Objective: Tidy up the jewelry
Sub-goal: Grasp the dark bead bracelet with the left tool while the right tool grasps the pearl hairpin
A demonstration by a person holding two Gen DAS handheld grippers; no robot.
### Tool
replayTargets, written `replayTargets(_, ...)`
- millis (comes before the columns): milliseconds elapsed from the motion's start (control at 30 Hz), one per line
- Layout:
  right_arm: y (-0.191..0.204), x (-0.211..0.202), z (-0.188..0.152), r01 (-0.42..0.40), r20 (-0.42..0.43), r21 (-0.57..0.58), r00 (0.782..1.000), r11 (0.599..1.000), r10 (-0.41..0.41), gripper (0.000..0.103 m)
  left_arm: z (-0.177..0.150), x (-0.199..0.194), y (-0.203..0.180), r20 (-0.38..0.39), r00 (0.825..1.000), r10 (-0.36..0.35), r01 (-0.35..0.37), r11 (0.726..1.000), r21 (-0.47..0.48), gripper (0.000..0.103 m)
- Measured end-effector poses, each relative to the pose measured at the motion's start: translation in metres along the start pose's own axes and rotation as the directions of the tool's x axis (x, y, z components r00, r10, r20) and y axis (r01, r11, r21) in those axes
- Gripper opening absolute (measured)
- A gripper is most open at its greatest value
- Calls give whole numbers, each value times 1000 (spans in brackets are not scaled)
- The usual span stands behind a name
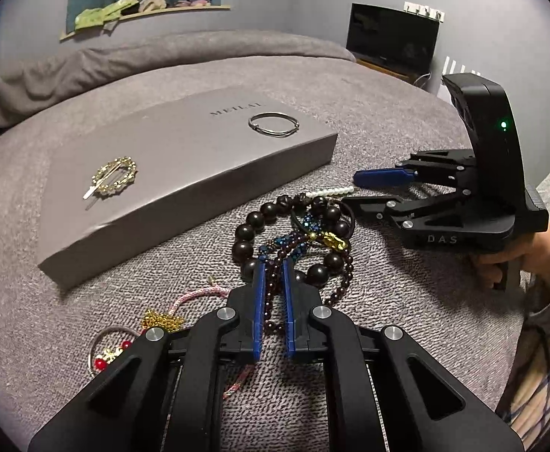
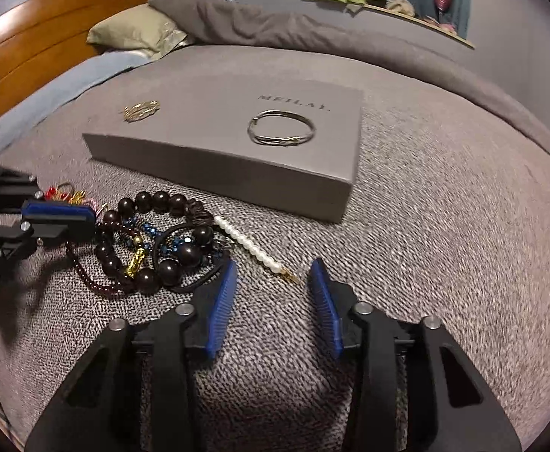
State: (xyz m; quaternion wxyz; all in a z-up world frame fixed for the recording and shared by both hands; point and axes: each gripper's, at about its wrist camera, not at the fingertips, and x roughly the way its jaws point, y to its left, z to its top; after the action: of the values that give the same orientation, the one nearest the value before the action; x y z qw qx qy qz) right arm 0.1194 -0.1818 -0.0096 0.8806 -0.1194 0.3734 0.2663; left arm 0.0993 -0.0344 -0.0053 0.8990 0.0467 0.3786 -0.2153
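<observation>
A grey flat box [image 1: 169, 158] [image 2: 214, 139] lies on the bed with a gold wreath hair clip [image 1: 115, 177] [image 2: 142, 110] and a silver bangle [image 1: 273, 124] [image 2: 282, 127] on top. In front of it lies a jewelry pile: a dark large-bead bracelet [image 1: 248, 233] [image 2: 169, 271], a garnet bead strand [image 1: 271, 301] [image 2: 98, 282], blue beads [image 1: 293, 241] and a pearl strand [image 2: 252, 248]. My left gripper [image 1: 272, 263] is shut on the garnet strand. My right gripper [image 2: 273, 269] is open and empty, just right of the pile, near the pearl strand's clasp.
A pink cord, gold chain and red-bead ring [image 1: 105, 354] lie at the left of the pile. A rumpled grey duvet [image 1: 162, 56] and pillow [image 2: 135, 30] lie behind the box. A wooden headboard [image 2: 30, 37] stands at far left. A dark monitor [image 1: 391, 35] stands at back right.
</observation>
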Motion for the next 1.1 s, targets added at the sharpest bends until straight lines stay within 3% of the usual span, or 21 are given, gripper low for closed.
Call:
replayTargets(167,3,11,11,-32,-1,-29,999,999,32,23,0,0,-4,2,1000,13,-14,1000,21,10)
replayTargets(300,4,15,13,-53,-4,-34,999,998,53,9,0,-2,-5,7,1000,18,-18,999,28,7)
replayTargets(567,5,-3,8,-90,18,-41,996,995,91,4,4,-11,2,39,999,34,-35,999,16,1)
replayTargets(1100,-5,-57,4,-135,162,22,978,991,130,3,7,-23,7,70,997,19,-19,1000,2,0)
